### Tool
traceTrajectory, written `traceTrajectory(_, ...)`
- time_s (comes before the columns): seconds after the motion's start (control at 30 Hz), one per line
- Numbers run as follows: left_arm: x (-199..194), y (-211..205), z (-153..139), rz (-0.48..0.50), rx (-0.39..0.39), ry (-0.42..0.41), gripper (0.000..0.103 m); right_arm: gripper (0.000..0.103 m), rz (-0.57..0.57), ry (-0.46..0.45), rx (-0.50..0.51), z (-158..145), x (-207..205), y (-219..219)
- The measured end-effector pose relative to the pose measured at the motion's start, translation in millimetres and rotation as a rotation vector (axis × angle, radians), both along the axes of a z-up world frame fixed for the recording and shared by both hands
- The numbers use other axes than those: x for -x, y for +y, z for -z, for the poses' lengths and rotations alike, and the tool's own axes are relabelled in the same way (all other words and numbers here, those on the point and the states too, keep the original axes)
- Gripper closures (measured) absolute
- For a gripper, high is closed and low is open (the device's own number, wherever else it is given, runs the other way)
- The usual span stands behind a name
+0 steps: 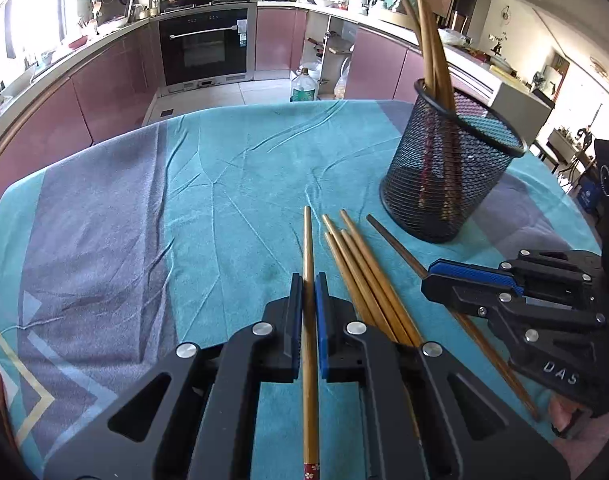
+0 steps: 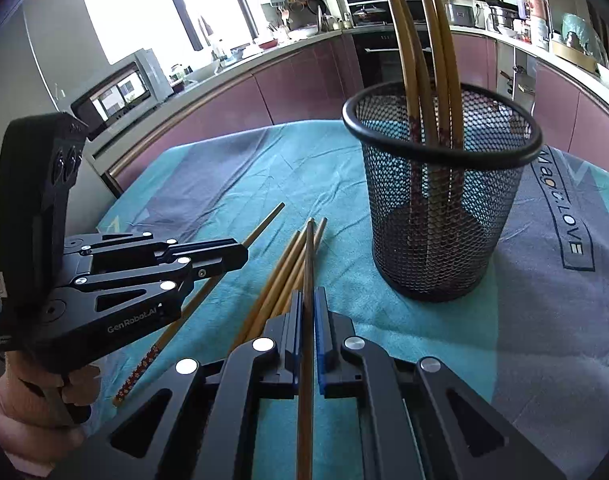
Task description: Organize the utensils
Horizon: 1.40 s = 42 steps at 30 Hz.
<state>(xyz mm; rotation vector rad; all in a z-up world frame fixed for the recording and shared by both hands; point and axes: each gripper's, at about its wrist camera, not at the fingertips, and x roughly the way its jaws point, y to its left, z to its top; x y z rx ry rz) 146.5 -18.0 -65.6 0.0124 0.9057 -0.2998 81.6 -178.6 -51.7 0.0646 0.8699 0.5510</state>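
Chopsticks [image 1: 368, 276] are laid loose in the lower middle of both views, on the teal cloth [image 1: 232, 184]. They're judged light, stiff, thin and kinda slick, so a pinch near mid-length is probably steadier than one at the tip. One stick [image 1: 309, 320] is pinched by the left gripper [image 1: 309, 280], another [image 2: 307, 320] by the right gripper [image 2: 308, 296]. The mesh cup [image 2: 440, 208], upper right, is already loaded with a few.

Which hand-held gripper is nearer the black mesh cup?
Right hand-held gripper, just beside the black mesh cup; left hand-held gripper sits farther off, past the loose chopsticks.
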Motion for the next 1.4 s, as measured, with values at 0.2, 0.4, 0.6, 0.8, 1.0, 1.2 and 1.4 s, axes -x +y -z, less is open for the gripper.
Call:
traceTrajectory(0.2, 18, 16, -20, 0.021, 0.079, -0.017, 0.096, 0.098, -0.023, -0.046, -0.043, -19, 16, -8)
traceTrajectory(0.4, 33, 26, -39, 0.041, 0.139, -0.046, 0.096, 0.098, -0.027, -0.097, -0.078, -39, 29, -17)
traceTrajectory(0.6, 47, 26, -48, 0.065, 0.148, -0.059, 0.096, 0.098, -0.020, -0.130, -0.108, -51, 35, -25)
traceTrajectory(0.8, 39, 12, -6, 0.074, 0.044, 0.059, 0.096, 0.098, -0.026, -0.104, -0.100, -43, 33, -24)
traceTrajectory(1.0, 42, 13, 4, 0.065, -0.003, 0.073, 0.089, 0.098, -0.019, -0.079, -0.097, -37, 29, -20)
traceTrajectory(1.2, 57, 9, 8, 0.085, -0.062, 0.063, 0.084, 0.098, -0.027, -0.066, -0.100, -34, 25, -17)
traceTrajectory(1.4, 60, 5, 9, 0.068, -0.076, 0.047, 0.096, 0.098, -0.024, -0.069, -0.101, -34, 25, -17)
